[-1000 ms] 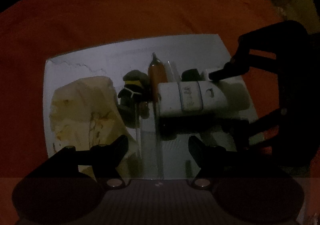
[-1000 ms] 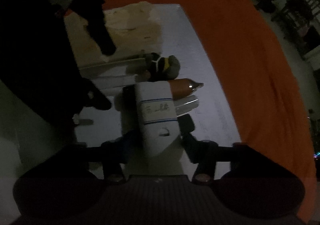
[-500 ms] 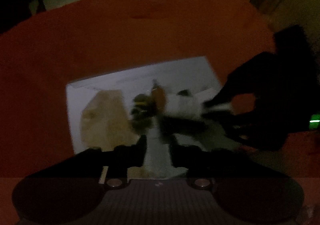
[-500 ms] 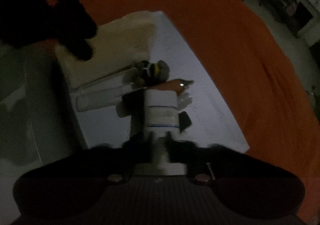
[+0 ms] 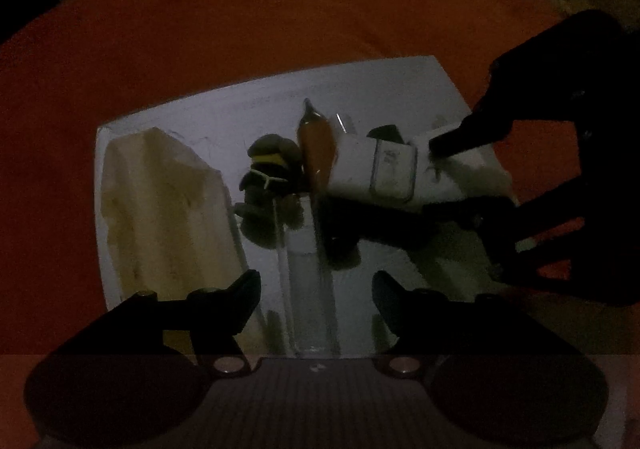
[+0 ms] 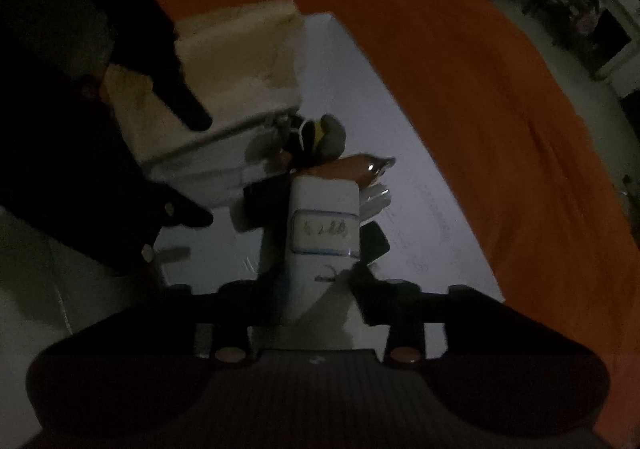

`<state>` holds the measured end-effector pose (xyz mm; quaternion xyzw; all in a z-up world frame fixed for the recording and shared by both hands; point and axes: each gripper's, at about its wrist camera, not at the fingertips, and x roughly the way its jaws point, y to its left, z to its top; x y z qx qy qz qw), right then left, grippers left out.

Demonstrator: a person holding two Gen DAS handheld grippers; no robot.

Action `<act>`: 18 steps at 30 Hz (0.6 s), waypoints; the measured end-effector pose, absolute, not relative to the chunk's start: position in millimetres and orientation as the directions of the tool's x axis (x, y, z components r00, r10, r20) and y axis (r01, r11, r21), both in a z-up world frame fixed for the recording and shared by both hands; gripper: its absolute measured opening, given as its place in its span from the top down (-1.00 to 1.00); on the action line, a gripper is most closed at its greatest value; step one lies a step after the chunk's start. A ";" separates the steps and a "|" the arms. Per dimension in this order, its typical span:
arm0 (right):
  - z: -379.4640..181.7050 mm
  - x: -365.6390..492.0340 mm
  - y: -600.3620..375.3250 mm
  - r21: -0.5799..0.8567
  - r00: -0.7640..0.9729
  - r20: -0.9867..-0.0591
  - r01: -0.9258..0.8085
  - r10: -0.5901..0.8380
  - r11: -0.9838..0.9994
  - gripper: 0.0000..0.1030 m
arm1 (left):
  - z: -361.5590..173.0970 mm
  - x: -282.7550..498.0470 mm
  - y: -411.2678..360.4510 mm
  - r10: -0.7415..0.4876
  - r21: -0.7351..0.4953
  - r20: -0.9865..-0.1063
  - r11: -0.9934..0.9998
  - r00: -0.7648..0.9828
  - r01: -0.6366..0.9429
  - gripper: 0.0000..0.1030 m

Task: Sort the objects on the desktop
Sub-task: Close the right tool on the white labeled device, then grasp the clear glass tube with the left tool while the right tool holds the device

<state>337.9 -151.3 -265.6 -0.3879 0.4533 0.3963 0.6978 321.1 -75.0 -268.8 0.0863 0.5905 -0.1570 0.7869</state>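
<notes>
White labelled case lies between the opening, steeply downward-pointing right tool.

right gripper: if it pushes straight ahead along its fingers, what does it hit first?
Most likely the white labelled block: it already lies between the opening jaws of the right gripper, its near end at the fingertips. The pads look clear of it, though the picture is dim. Behind it lies the orange pen.

Black tongs (coppery screws, ribbed base).
</notes>
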 end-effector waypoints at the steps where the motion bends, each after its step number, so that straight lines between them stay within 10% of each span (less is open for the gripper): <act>1: -268.2 336.3 -149.5 -0.198 0.284 -0.940 -0.907 0.190 0.373 0.06 | -270.7 320.8 -75.1 -0.144 -0.046 -0.955 0.935 0.258 0.352 -0.12; 6: -274.3 338.2 -146.7 -0.194 0.287 -0.939 -0.895 0.187 0.402 -0.05 | -278.8 321.2 -75.0 -0.154 -0.065 -0.955 0.942 0.252 0.330 -0.08; 12: -276.2 347.0 -148.2 -0.153 0.271 -0.943 -0.868 0.194 0.473 -0.03 | -285.3 315.2 -78.6 -0.114 -0.025 -0.963 0.940 0.244 0.339 0.49; 18: -271.3 348.0 -150.3 -0.140 0.280 -0.942 -0.825 0.182 0.548 0.04 | -274.1 308.3 -81.9 -0.104 0.007 -0.950 0.936 0.294 0.352 0.50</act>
